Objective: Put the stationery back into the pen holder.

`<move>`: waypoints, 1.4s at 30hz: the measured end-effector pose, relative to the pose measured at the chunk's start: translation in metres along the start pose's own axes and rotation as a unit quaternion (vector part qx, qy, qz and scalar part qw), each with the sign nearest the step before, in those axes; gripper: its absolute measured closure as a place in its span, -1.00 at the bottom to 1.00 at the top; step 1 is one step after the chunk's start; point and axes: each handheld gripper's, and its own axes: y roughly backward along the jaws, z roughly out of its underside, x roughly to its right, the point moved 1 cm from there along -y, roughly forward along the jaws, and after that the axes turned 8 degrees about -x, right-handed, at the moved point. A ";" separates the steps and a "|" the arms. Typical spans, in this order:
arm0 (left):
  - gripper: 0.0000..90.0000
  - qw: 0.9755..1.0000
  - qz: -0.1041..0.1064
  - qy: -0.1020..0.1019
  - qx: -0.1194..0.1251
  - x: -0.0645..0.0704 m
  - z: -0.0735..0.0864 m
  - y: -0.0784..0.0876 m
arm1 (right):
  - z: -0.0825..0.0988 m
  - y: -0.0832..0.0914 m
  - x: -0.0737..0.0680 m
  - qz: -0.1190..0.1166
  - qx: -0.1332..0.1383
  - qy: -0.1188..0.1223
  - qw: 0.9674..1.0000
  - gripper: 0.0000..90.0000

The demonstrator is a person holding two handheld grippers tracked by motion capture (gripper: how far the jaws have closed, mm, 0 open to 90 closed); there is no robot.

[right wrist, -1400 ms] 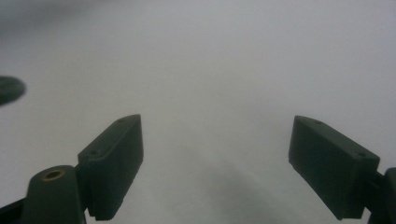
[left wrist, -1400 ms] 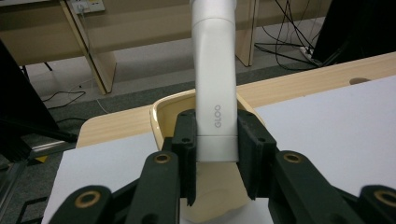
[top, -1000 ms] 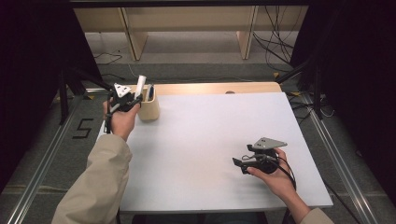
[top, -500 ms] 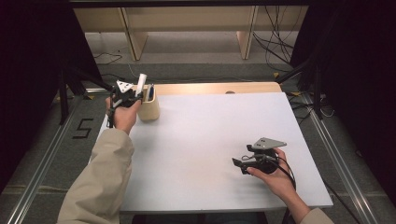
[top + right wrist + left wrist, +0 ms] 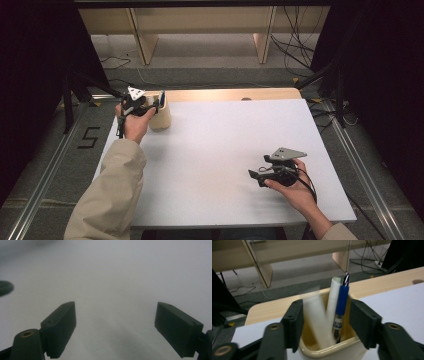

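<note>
Cream cup point(image 5: 332, 350) holds the white marker point(image 5: 318, 322); our left gripper point(image 5: 325, 322) has just been opening, marker loose between. We lift straight up; right gripper point(image 5: 115, 327) open, idle.

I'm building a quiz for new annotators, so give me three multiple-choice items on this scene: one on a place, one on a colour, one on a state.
1. Where on the table does the cream cup stand?
A. far left corner
B. near right corner
C. dead centre

2. What colour is the pen standing in the cup?
A. red
B. blue
C. green

3. How do the left gripper jaws stand?
A. apart, on either side of the blurred white item
B. pressed tight on the pen
C. shut with nothing between them

Answers: 1 A, the high view shows the cup by the left hand at the far left. 2 B, its barrel is blue in the left gripper view. 3 A, the jaws have just been opening and gaps show.
</note>
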 end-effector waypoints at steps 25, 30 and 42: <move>-0.53 0.994 0.100 -0.046 -0.016 0.038 0.037 0.080 | -0.001 0.003 0.002 0.004 0.005 -0.002 1.000 -0.60; -0.55 0.991 0.118 -0.064 -0.021 0.048 0.048 0.085 | -0.001 0.003 0.002 0.002 0.006 -0.002 1.000 -0.60; -0.56 0.982 0.166 -0.088 -0.035 0.072 0.093 0.104 | -0.001 0.003 0.001 -0.002 0.006 -0.002 1.000 -0.60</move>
